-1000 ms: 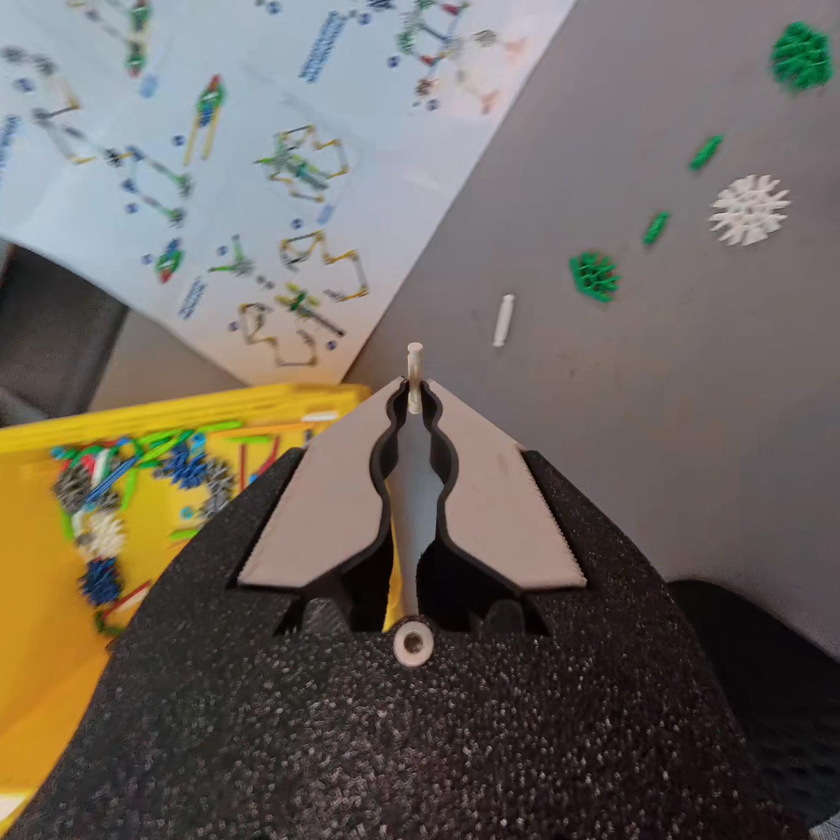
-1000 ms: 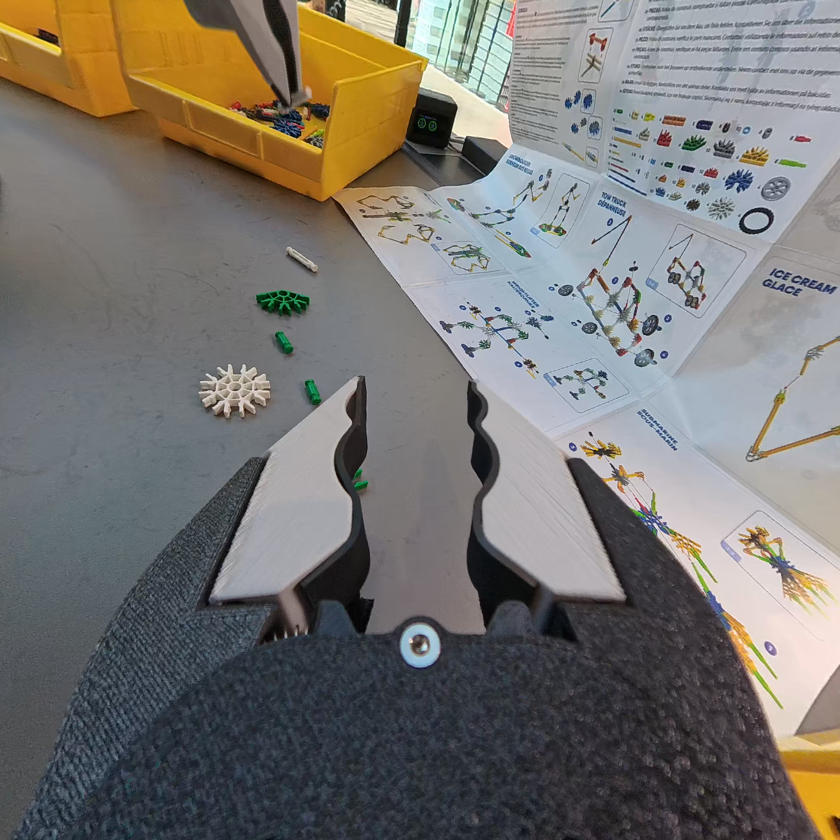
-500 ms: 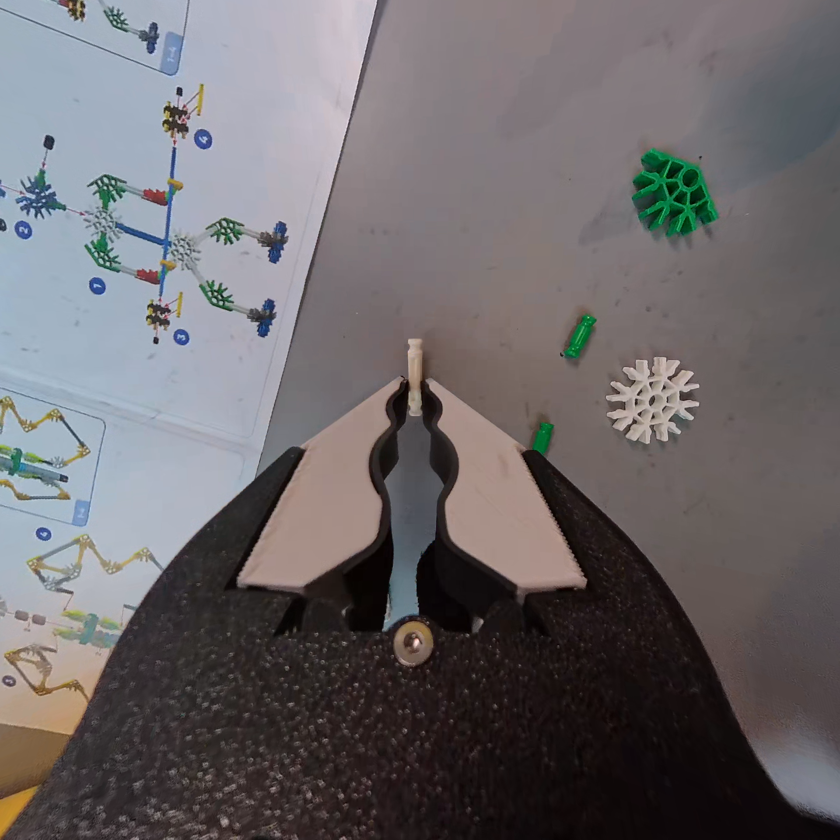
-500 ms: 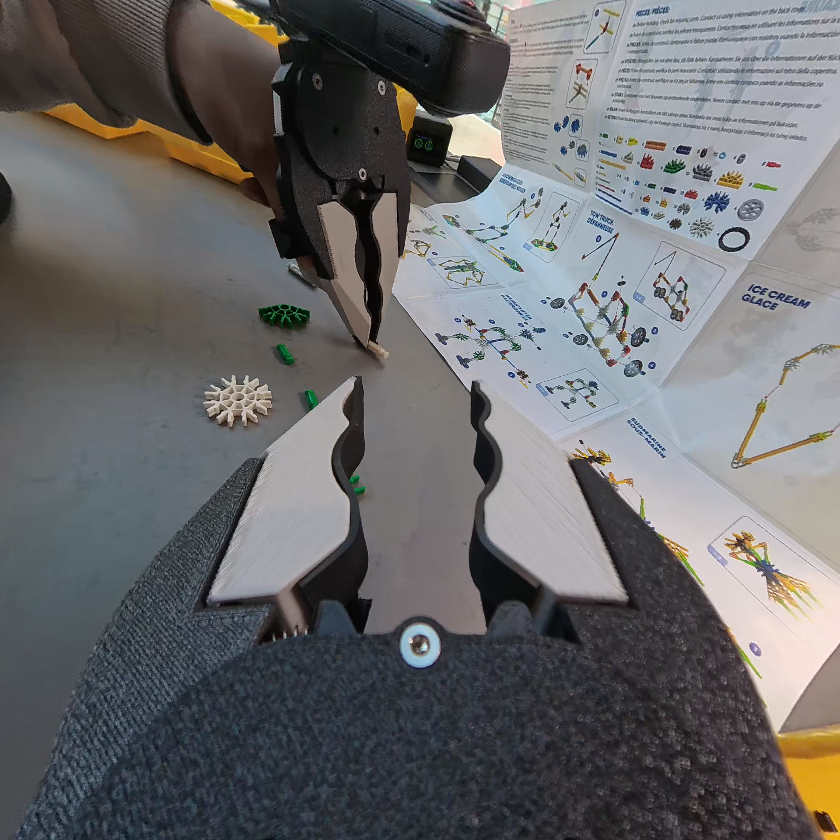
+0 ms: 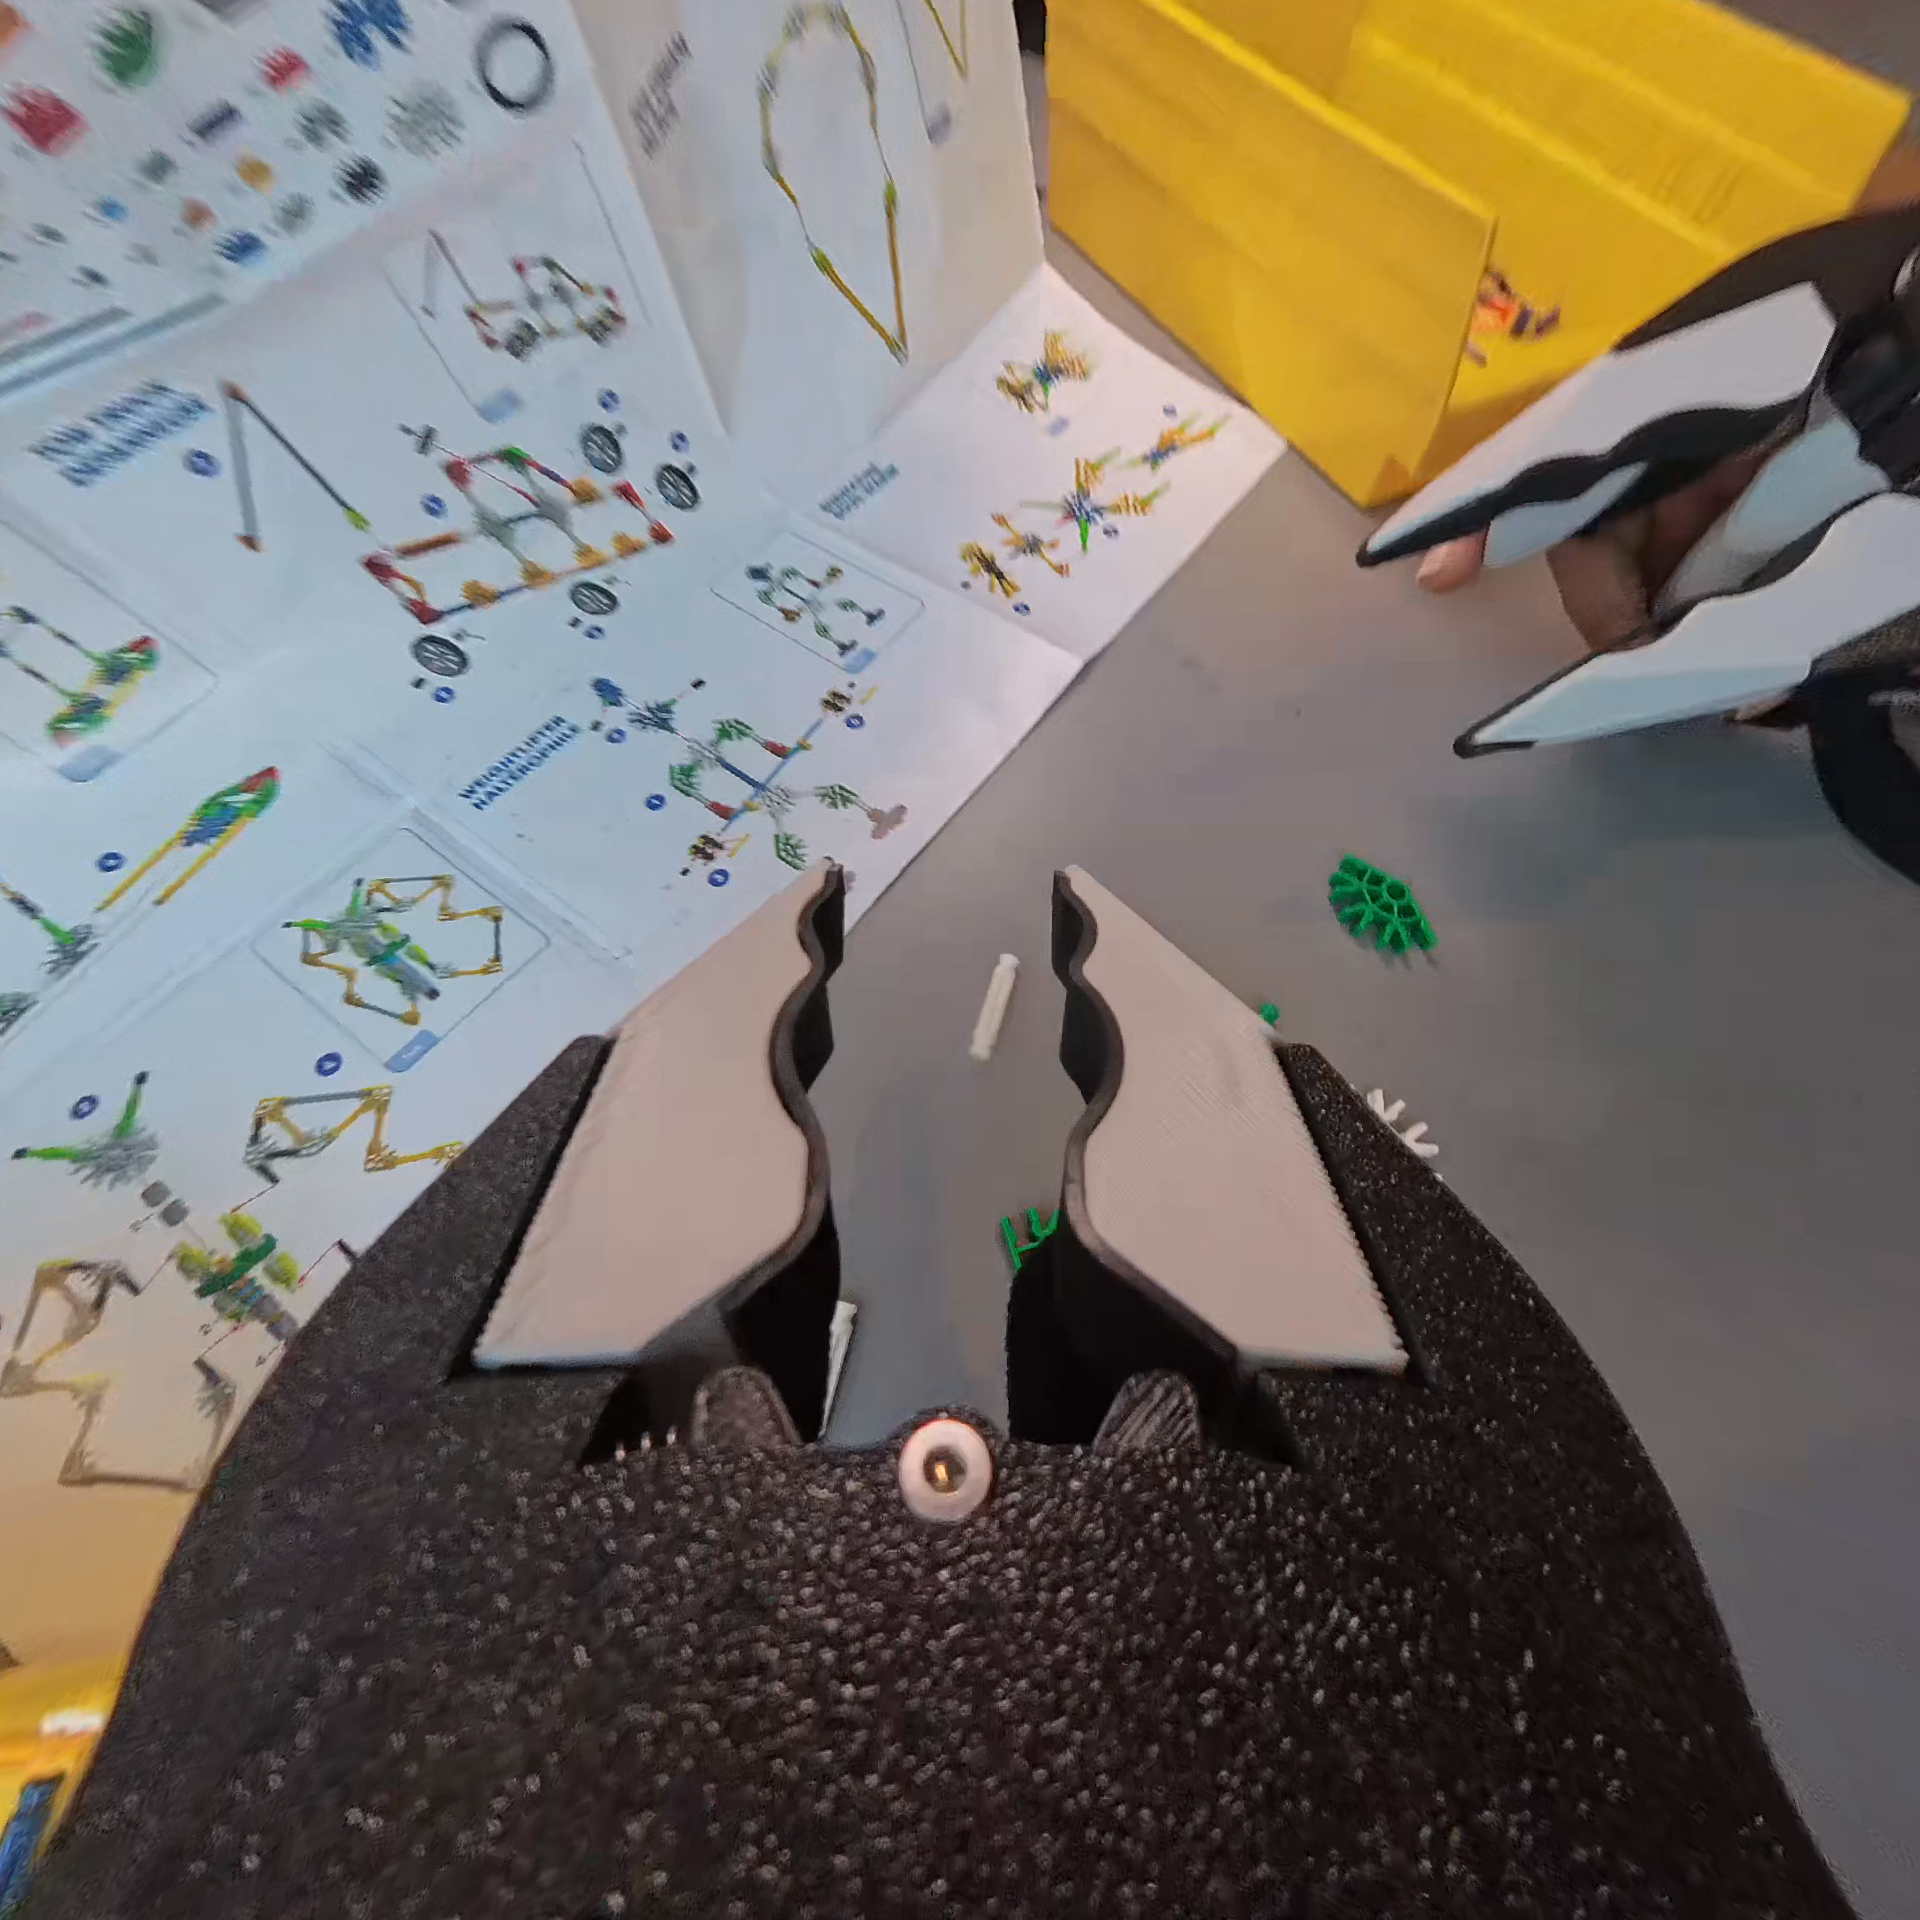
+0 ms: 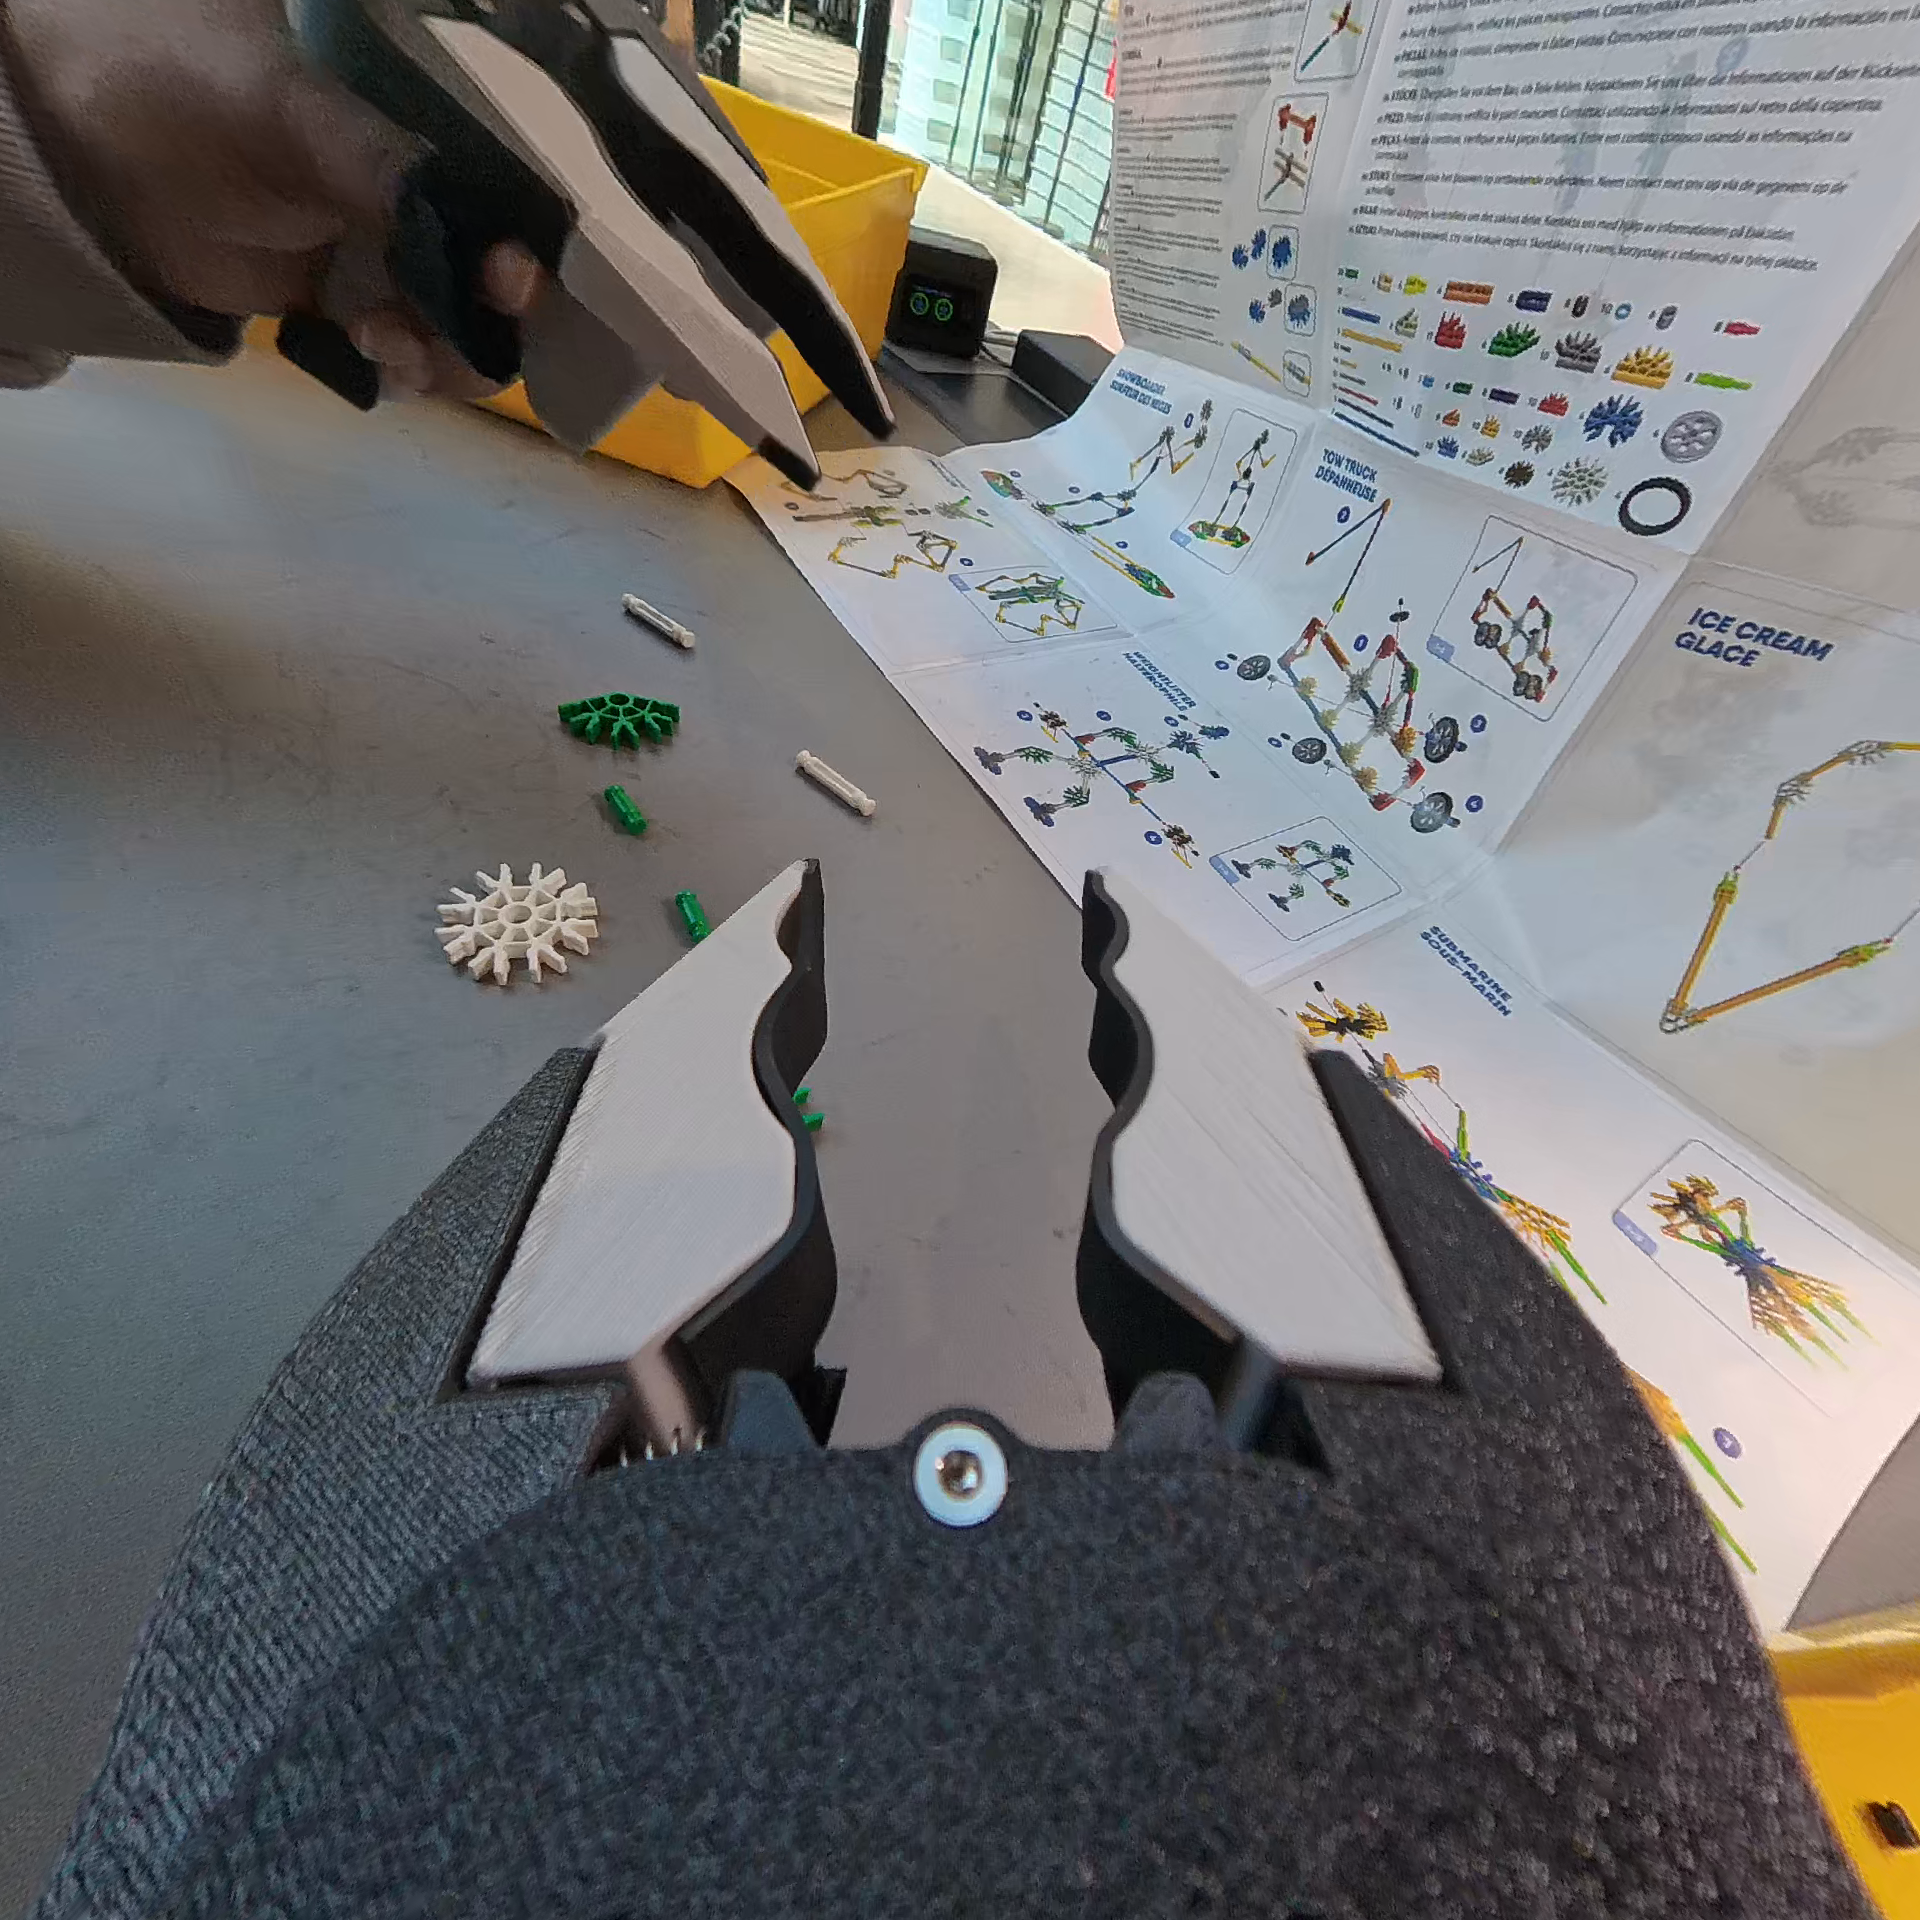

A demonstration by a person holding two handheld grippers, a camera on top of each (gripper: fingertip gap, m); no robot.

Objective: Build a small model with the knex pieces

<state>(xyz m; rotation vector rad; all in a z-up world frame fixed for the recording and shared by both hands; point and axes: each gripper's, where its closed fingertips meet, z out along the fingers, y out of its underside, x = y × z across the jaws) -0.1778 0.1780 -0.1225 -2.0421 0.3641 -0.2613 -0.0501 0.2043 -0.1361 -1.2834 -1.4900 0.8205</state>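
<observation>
Jaws standing apart on left gripper (image 5: pixel 945 883), holding nothing; white rod (image 5: pixel 994 1006) lying on grey table (image 5: pixel 1558 1195) directly below the gap, long axis running roughly along the fingers. Right gripper (image 6: pixel 951 873) also gaping empty, sitting farther off.

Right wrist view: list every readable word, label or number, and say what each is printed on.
I don't copy out writing; these are the things that bear it.
Instruction sheet: blue headings beside model drawings, numbered blue dots, and fine print at the top.
Black device: a green lit display, too small to read.
Yellow bin: no writing visible.
</observation>
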